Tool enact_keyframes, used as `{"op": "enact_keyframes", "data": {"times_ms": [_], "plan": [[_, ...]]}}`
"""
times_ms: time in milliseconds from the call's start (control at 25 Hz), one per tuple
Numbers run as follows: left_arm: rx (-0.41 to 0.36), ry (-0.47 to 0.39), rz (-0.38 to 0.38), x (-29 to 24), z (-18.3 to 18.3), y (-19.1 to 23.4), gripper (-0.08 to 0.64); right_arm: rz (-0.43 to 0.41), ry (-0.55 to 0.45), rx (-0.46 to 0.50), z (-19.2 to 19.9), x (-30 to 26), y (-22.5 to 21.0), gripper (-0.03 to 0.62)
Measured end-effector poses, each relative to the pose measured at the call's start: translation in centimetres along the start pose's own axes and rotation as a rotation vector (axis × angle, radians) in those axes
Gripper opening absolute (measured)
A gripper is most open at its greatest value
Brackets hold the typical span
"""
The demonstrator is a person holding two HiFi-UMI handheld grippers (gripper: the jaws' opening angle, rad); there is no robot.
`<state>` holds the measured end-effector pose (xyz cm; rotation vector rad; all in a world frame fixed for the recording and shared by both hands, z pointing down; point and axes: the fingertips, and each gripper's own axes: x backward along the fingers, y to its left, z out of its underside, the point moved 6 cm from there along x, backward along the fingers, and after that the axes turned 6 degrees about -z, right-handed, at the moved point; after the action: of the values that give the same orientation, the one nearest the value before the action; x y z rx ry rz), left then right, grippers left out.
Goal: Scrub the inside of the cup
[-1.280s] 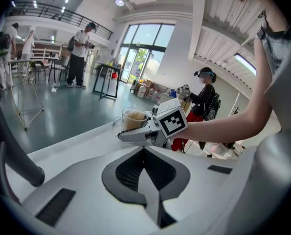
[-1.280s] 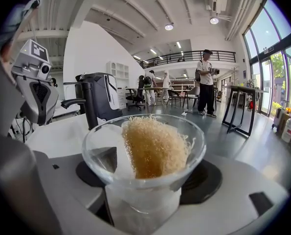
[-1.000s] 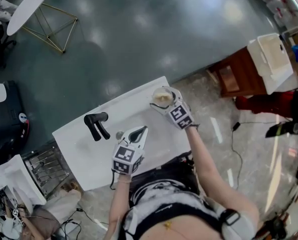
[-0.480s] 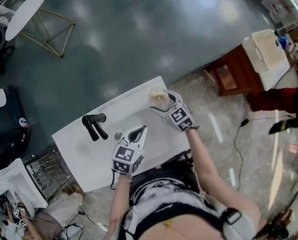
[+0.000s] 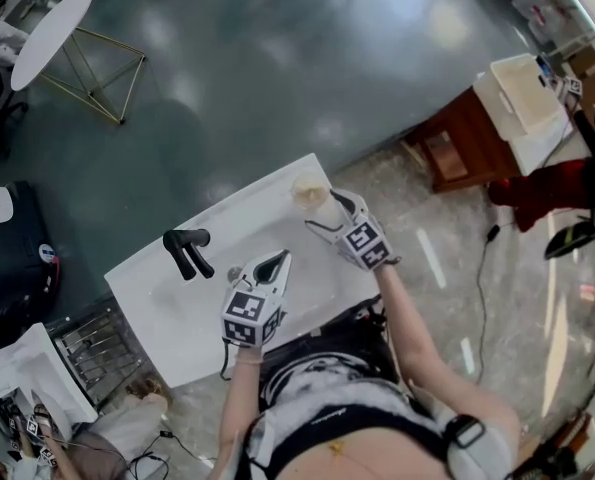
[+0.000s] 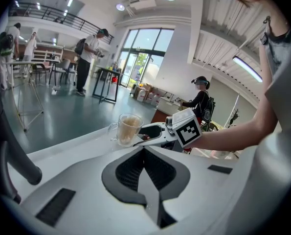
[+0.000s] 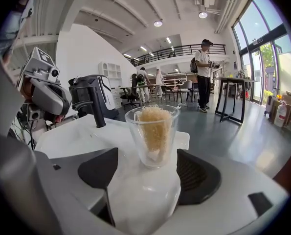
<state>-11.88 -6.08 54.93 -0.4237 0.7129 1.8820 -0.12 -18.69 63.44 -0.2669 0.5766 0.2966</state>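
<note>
A clear glass cup (image 5: 310,192) with a handle stands upright at the far right corner of the white table (image 5: 177,308), a tan loofah scrubber (image 7: 154,126) upright inside it. My right gripper (image 5: 321,212) is open just behind the cup. Its jaws have just been closing a little, the cup (image 7: 152,133) stands at their tips, and the pads (image 7: 198,176) do not touch the glass. My left gripper (image 5: 277,260) hovers shut and holds nothing over the table's front middle. From the left gripper (image 6: 144,152) view, the cup (image 6: 128,129) shows next to the right gripper (image 6: 148,131).
A black tap (image 5: 189,248) rises from the table's left part, with a small round fitting (image 5: 237,269) beside it. A wire rack (image 5: 92,336) sits low at the left. A wooden cabinet with a white box (image 5: 517,108) stands to the right. People stand in the background hall.
The right gripper has drawn back toward me from the cup, which stood deeper between its jaws a second ago. The cup stays on the table corner. The left gripper has not moved.
</note>
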Motion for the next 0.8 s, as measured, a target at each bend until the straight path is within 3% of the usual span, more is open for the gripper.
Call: {"op": "enact_keyframes", "data": {"times_ms": [120,480,800], "plan": [[-0.002,-0.005,0.001,0.2,-0.3,-0.2,0.003,0.005,-0.004,-0.019,0.1,0.7,0.2,0.344],[0.000,-0.039,-0.020,0.3,-0.7,-0.4,0.003,0.036,-0.068,-0.056,-0.7,3.2,1.5,0.091],[0.043,-0.126,-0.054,0.5,-1.1,-0.1,0.003,0.004,-0.131,-0.003,-3.9,5.2,4.9,0.003]]}}
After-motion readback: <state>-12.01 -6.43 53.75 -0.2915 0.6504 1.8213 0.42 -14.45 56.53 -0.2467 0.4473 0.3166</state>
